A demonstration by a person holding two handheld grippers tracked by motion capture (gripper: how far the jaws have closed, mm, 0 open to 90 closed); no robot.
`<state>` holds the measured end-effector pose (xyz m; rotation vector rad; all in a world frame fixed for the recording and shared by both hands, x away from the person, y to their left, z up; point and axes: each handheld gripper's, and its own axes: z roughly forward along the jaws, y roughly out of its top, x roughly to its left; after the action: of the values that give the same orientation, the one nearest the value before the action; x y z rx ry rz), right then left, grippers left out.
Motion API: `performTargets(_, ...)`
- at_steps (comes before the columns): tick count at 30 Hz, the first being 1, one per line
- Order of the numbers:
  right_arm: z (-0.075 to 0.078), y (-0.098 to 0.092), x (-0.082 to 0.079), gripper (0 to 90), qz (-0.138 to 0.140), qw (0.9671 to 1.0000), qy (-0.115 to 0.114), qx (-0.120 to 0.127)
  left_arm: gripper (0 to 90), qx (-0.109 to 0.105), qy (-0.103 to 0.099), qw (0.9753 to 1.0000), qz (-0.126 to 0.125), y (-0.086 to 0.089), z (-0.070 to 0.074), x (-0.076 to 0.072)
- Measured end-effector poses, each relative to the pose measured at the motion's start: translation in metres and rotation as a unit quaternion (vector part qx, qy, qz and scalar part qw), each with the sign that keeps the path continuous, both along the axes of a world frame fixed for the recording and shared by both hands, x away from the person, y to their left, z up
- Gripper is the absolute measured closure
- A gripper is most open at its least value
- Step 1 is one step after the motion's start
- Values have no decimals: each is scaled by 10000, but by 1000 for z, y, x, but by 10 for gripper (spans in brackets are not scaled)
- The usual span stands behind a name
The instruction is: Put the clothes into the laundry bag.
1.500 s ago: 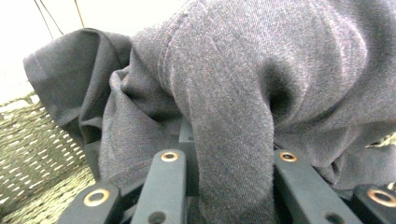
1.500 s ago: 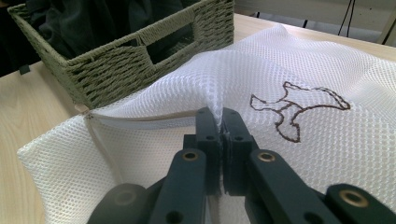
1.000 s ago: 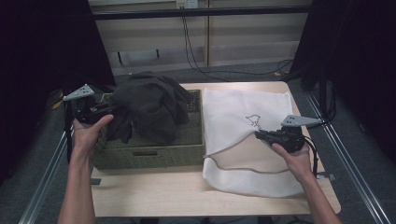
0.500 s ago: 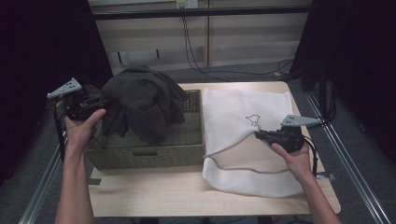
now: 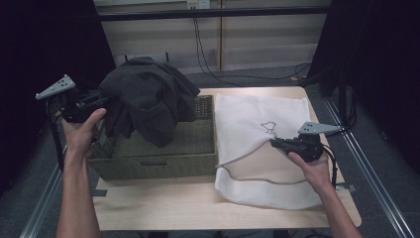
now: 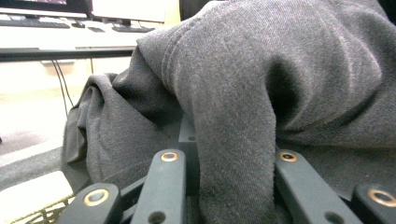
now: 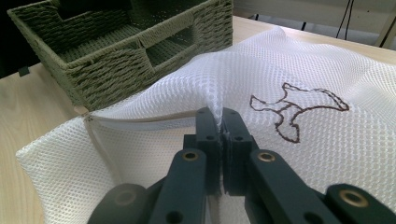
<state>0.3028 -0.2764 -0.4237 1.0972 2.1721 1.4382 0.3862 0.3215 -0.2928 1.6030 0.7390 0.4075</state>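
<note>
A dark grey garment [image 5: 148,99] hangs bunched above a green woven basket [image 5: 158,163], its lower folds still draping into it. My left gripper [image 5: 101,100] is raised at the basket's left side and shut on the garment. In the left gripper view the cloth [image 6: 261,70] falls between the jaws and hides their tips. A white mesh bag [image 5: 257,114] with a small bird outline lies on the table to the right of the basket. My right gripper [image 5: 277,144] is shut on a pinched fold of the mesh bag [image 7: 303,154], lifting its top layer beside the basket [image 7: 107,60].
The wooden table [image 5: 163,208] has a bare strip along its front edge. Metal rails [image 5: 366,163] run along both sides of the table. Black cables [image 5: 208,54] hang down the wall panel behind it. A desk with monitors [image 6: 126,9] stands far off.
My left gripper has risen and drawn back to the left, lifting the grey garment up out of the basket. The right gripper has kept its hold on the mesh bag in place.
</note>
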Motion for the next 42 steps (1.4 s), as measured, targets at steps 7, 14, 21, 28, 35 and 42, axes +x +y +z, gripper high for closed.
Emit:
performTargets(7,0,0,0,879,-8,10000,-5,14,750,54,-157,9998,74,2,14,-5)
performTargets(14,0,0,0,879,3,10000,4,3,749,-9,-318,9995,89,2,25,-8)
performTargets(21,0,0,0,879,2,10000,6,7,749,-127,-465,9988,117,-1,41,-14)
performTargets(28,0,0,0,880,3,10000,-1,-1,749,-199,-519,9984,110,-1,55,-19)
performTargets(35,1,0,0,879,-10,10000,-8,-7,747,-351,-578,9974,267,2,65,-27)
performTargets(42,0,1,1,879,-5,10000,0,-2,747,-426,-739,9960,268,9,76,-37)
